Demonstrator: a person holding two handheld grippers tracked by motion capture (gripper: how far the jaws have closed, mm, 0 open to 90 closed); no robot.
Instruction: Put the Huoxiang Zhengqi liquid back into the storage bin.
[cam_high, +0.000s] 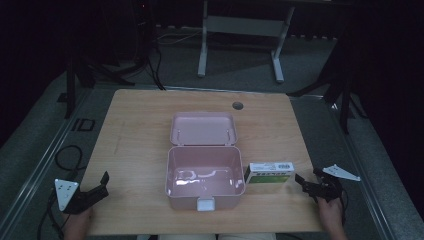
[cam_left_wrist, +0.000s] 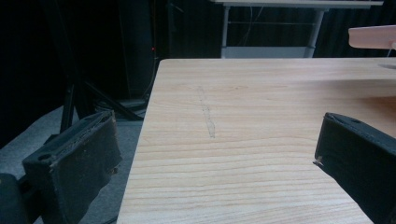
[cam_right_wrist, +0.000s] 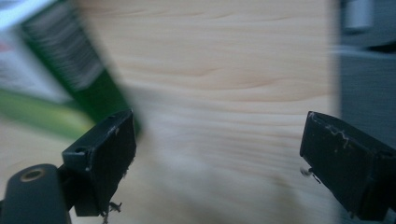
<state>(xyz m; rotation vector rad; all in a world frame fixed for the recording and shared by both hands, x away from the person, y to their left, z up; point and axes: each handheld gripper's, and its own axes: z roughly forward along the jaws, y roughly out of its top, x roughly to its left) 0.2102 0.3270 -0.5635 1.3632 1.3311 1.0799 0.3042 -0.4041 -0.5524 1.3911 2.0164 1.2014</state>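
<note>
right tool (cam_right_wrist: 217, 140): jaws apart, nothing between them, blurred green-and-white carton (cam_right_wrist: 56, 70) just beyond the left jaw. high view: carton (cam_high: 269, 172) lies flat on the counter (cam_high: 135, 145), just beside the open pink box (cam_high: 205, 175); hands low at the near corners. left tool (cam_left_wrist: 215, 158): jaws apart over bare counter.

A light wooden tabletop (cam_high: 135, 145) with visible grain carries a round grey cable hole (cam_high: 237, 105) near its far edge. Beyond it, on grey carpeted floor (cam_high: 240, 65), stands a pale metal table frame (cam_high: 240, 30) with two legs. Black stands (cam_high: 75, 70) and loose black cables (cam_high: 67, 157) lie at the dark left side. A faint scratch (cam_left_wrist: 208, 116) marks the wood.
</note>
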